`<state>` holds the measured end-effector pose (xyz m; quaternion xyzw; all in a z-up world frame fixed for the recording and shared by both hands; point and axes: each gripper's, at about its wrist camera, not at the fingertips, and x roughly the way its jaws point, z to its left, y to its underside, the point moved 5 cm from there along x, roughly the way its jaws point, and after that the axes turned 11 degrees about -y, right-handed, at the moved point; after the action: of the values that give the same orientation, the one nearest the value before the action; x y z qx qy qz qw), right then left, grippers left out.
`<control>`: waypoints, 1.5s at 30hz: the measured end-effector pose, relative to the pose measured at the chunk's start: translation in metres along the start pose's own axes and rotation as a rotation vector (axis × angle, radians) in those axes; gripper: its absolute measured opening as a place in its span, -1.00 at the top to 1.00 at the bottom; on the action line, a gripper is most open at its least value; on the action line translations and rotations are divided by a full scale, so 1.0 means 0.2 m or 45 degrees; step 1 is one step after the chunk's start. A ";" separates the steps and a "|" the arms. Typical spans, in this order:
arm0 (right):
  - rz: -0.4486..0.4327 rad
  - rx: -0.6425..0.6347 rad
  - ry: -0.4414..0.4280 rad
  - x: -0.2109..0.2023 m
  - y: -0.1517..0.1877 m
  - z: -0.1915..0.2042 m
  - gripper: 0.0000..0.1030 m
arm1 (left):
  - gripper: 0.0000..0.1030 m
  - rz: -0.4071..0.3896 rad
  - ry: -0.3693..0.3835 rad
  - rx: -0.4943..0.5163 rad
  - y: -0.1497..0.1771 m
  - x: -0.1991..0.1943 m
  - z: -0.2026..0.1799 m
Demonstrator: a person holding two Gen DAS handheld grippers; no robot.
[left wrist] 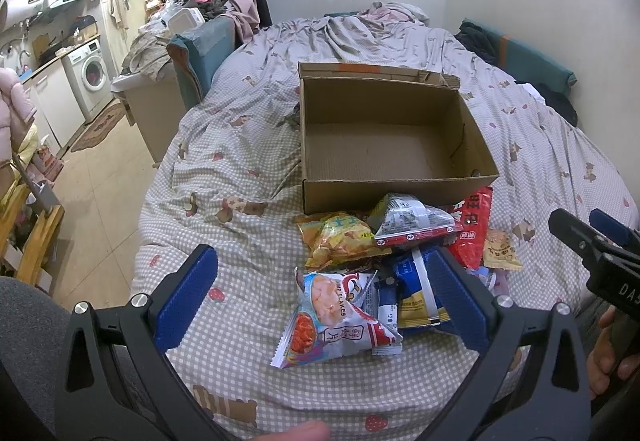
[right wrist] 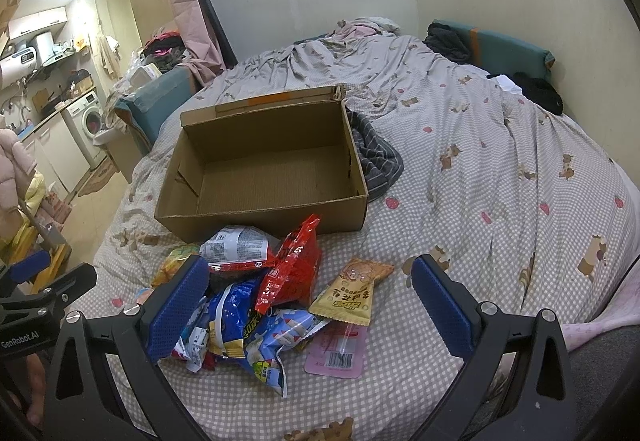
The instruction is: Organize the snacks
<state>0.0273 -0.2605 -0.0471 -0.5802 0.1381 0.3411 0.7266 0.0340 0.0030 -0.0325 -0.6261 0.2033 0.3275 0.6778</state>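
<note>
A big bed with a grey checked cover printed with bears and strawberries is seen filling most of both views. A plain pale wall is seen behind it, and a teal cushion is laid along the far side. Off to the left, a small kitchen corner is seen with a white washing machine and a tiled floor with a brown rug.

An open brown cardboard box is set on the bed, and nothing is seen inside it. A dark striped cloth is tucked just beside the box.

A pile of shiny snack bags is heaped on the cover right in front of the box. A red crinkly bag is leaned near the box wall, a blue and white bag is laid nearest the camera, and a small tan packet and a flat pink packet are laid beside it.

The left gripper is held wide apart over the pile, and nothing is gripped. The right gripper is spread wide too, with nothing between its blue pads
</note>
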 end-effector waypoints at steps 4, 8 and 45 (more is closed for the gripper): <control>-0.001 -0.002 0.001 0.00 0.00 0.00 -1.00 | -1.00 0.001 0.000 -0.001 0.00 0.00 0.00; -0.001 -0.001 0.001 0.00 0.00 0.00 -1.00 | -1.00 0.000 -0.004 -0.001 0.00 0.00 0.00; 0.067 0.095 -0.077 0.00 -0.06 -0.07 -1.00 | -1.00 0.109 -0.056 -0.007 -0.10 0.07 0.11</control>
<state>0.0382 -0.2753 -0.0435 -0.5382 0.1438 0.3720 0.7424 0.0550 0.0272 -0.0244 -0.6112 0.2141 0.3706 0.6658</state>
